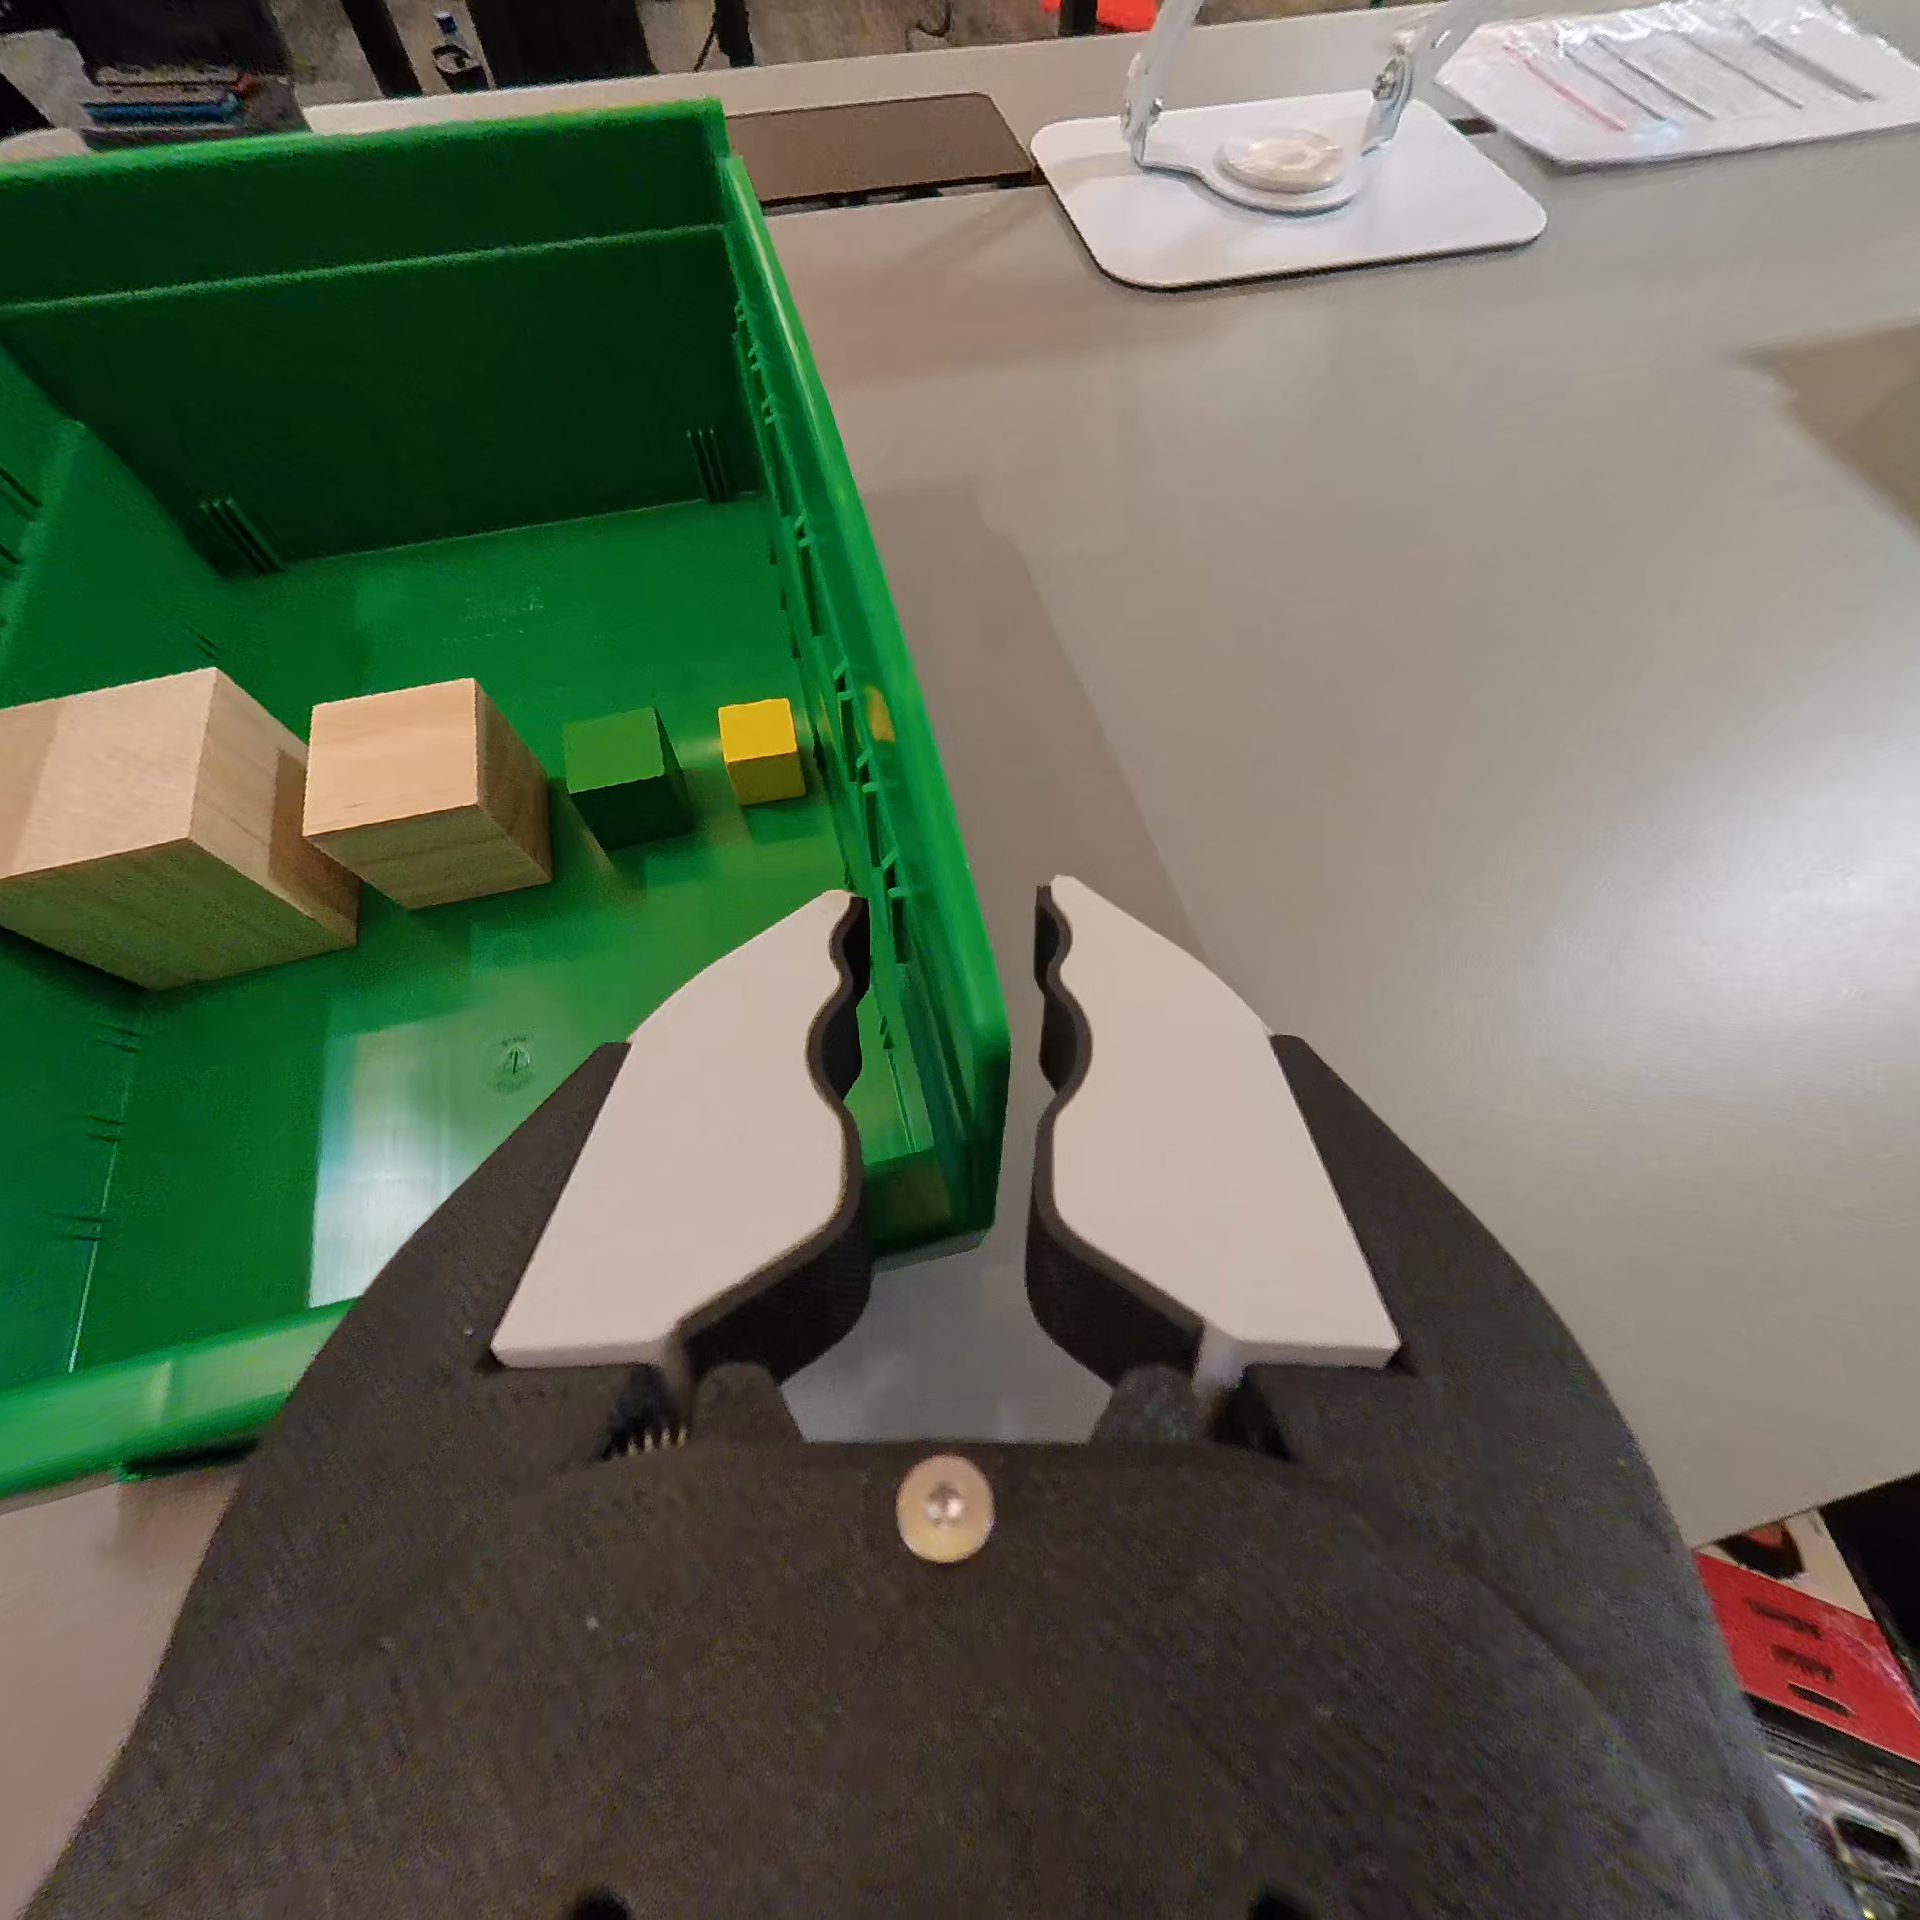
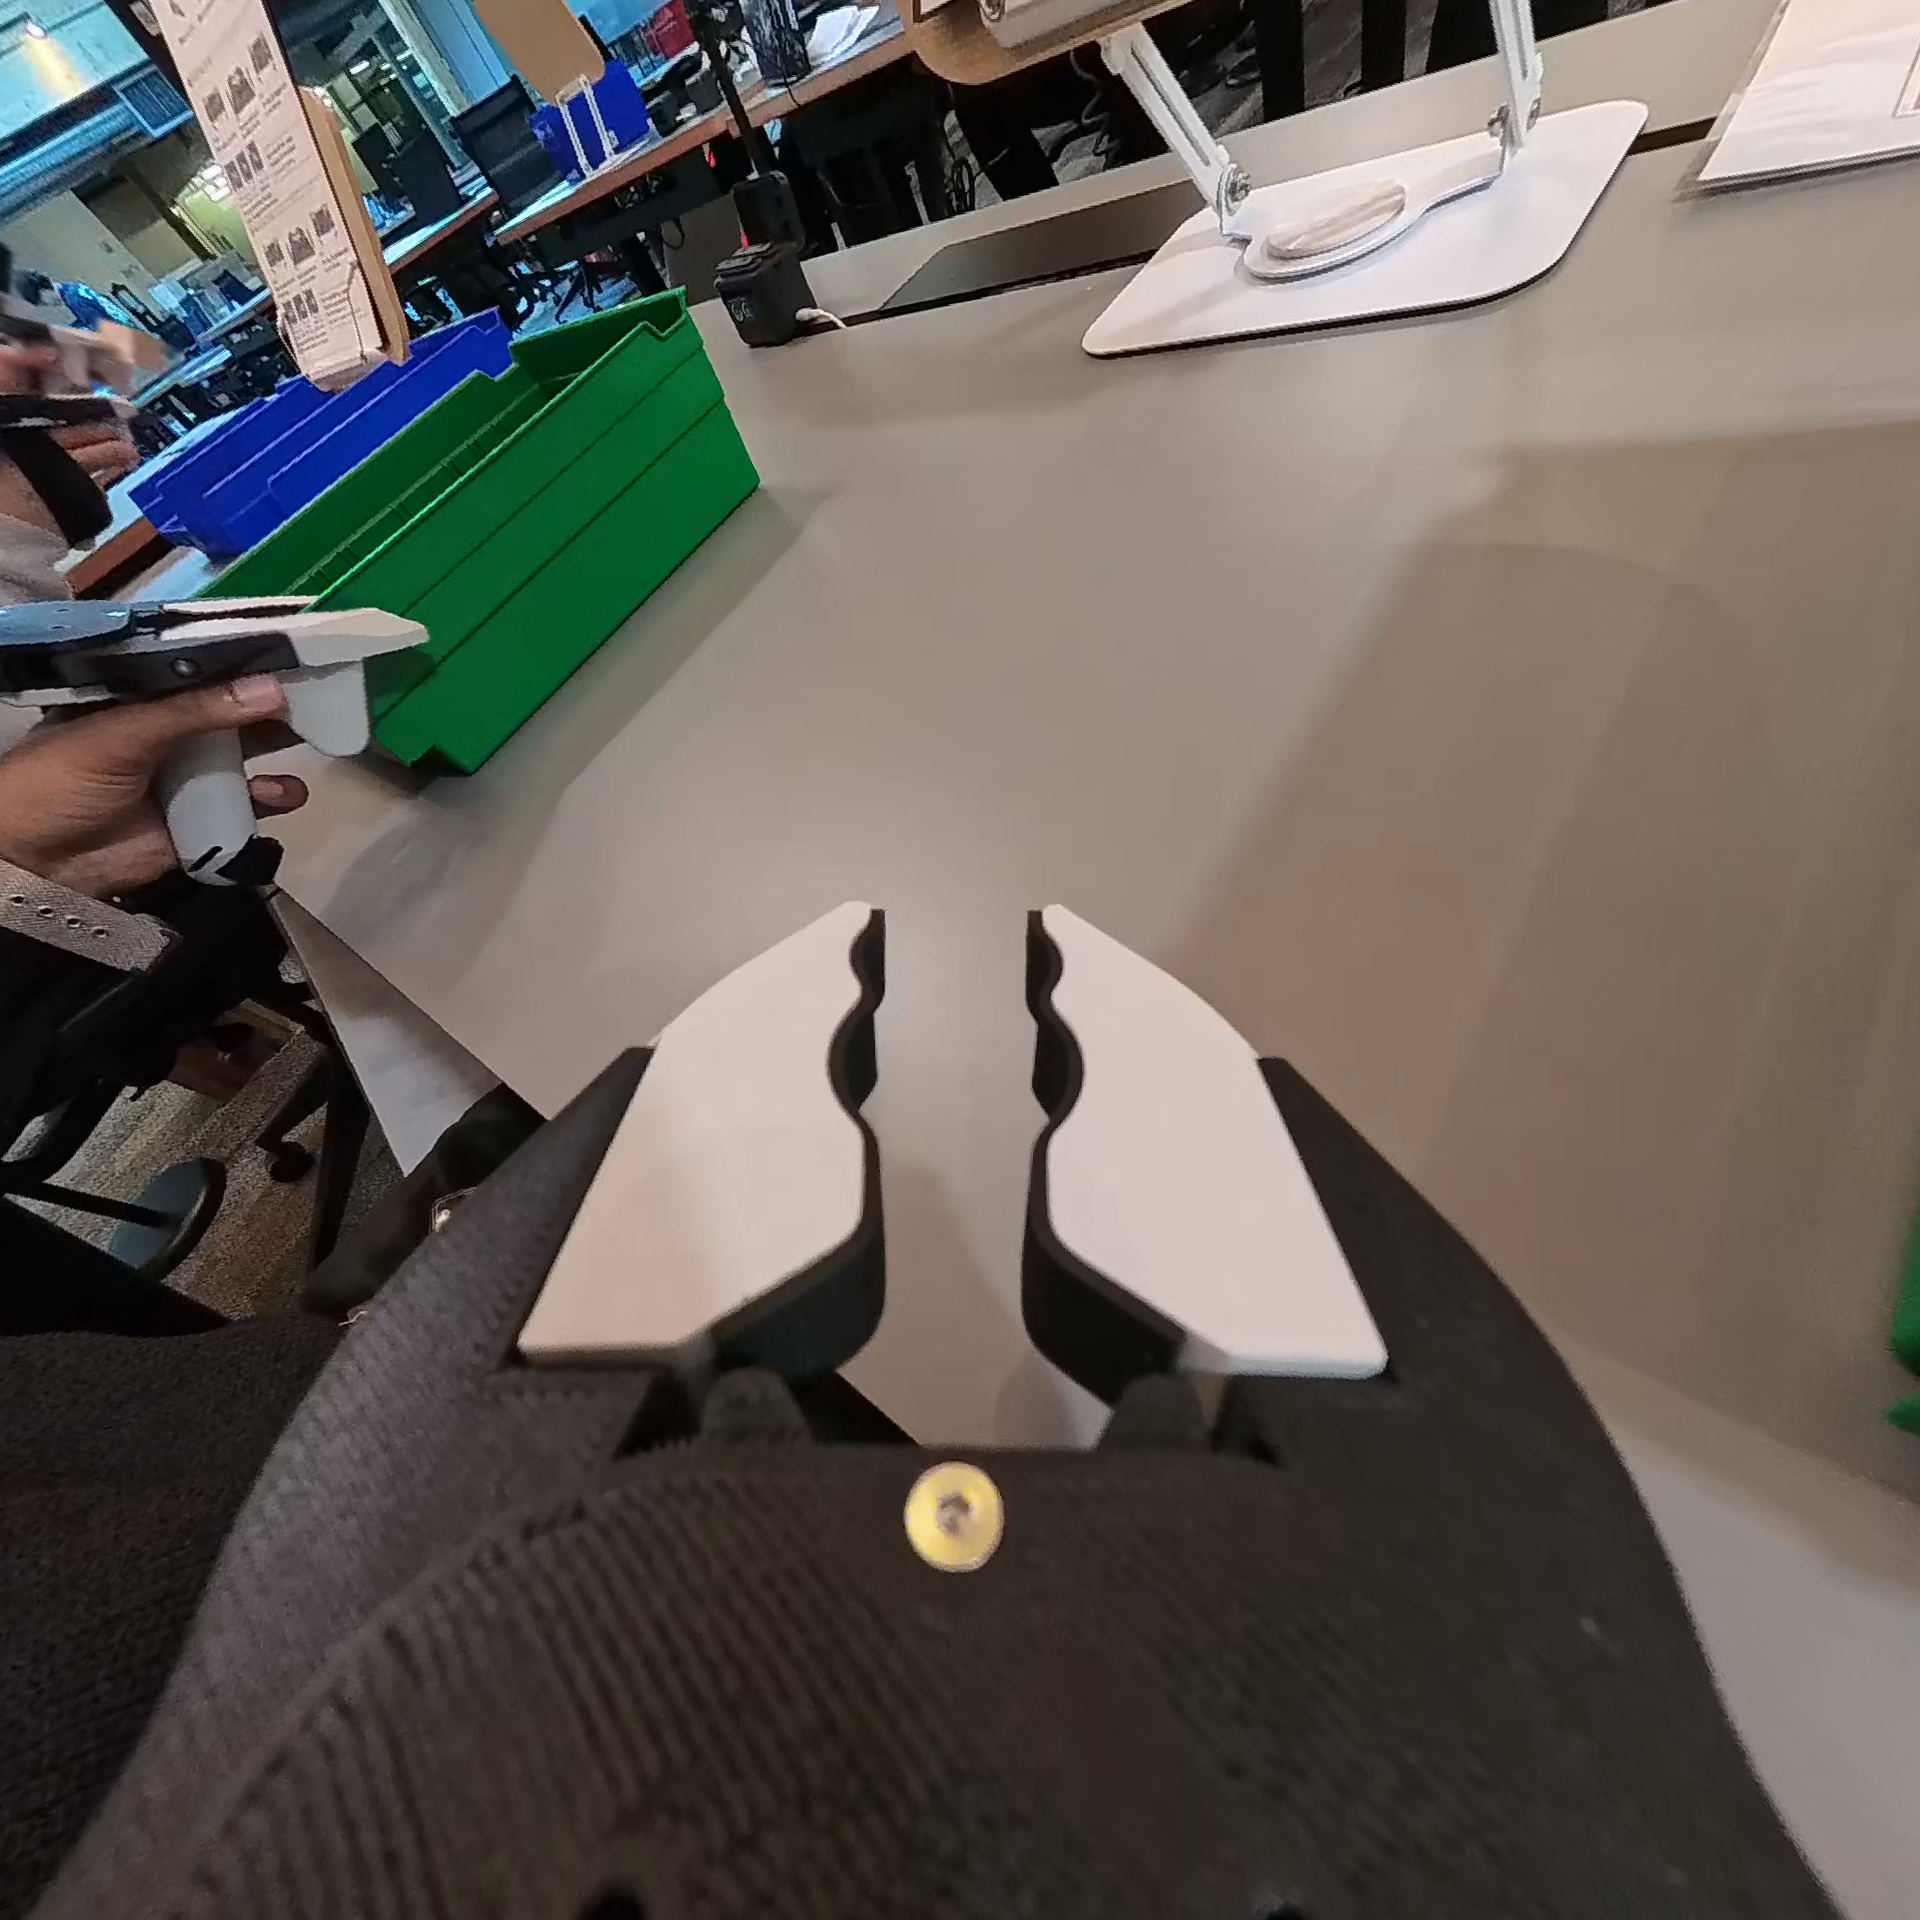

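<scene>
A green plastic bin (image 1: 416, 364) stands on the grey table (image 1: 1455, 727). In it, in a row, are two pale wooden blocks (image 1: 156, 821) (image 1: 416, 790), a small green cube (image 1: 623, 774) and a small yellow cube (image 1: 761, 750). My left gripper (image 1: 951, 904) is open and empty, hovering over the bin's right wall near its front corner. It also shows in the right wrist view (image 2: 353, 644), held by a hand (image 2: 94, 790) above the bin (image 2: 561, 561). My right gripper (image 2: 956, 920) is open and empty over bare table, to the right of the bin.
A white stand base (image 1: 1299, 208) (image 2: 1382, 229) sits at the table's far side. Clear bags with papers (image 1: 1683, 83) lie at the far right. Blue bins (image 2: 312, 436) stand behind the green one, near a black charger (image 2: 764, 296). A green thing (image 2: 1907, 1340) shows at the right edge.
</scene>
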Tool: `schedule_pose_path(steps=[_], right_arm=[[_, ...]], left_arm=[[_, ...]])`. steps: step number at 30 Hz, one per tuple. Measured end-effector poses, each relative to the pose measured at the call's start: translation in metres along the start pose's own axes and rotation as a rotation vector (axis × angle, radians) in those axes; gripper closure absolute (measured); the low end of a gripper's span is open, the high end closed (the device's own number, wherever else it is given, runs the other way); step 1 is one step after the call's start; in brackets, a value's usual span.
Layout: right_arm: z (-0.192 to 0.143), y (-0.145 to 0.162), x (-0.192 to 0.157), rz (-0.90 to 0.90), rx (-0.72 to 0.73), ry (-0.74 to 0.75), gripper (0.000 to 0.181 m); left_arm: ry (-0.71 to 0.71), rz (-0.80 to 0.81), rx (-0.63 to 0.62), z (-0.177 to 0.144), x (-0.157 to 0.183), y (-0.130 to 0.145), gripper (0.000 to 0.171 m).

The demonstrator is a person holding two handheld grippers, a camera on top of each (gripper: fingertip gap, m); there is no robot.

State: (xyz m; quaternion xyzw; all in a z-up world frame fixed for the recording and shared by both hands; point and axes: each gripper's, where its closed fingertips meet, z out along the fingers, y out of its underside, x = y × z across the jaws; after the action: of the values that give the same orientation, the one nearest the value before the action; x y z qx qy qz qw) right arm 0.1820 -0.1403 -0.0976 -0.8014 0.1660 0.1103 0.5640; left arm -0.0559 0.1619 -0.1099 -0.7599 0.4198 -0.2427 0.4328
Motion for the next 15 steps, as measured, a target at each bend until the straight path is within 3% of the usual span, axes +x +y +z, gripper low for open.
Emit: schedule_pose_path(steps=[8,12,15], right_arm=[[0.000,0.001,0.001,0.020,-0.002,-0.006,0.154],[0.000,0.002,0.001,0.030,-0.005,-0.013,0.153],[0.001,0.004,0.003,0.042,-0.013,-0.017,0.153]], left_arm=[[0.053,-0.123,0.170,-0.032,-0.009,-0.038,0.139],[0.078,-0.199,0.284,-0.058,-0.034,-0.068,0.141],[0.107,-0.123,0.234,-0.058,-0.052,-0.073,0.140]])
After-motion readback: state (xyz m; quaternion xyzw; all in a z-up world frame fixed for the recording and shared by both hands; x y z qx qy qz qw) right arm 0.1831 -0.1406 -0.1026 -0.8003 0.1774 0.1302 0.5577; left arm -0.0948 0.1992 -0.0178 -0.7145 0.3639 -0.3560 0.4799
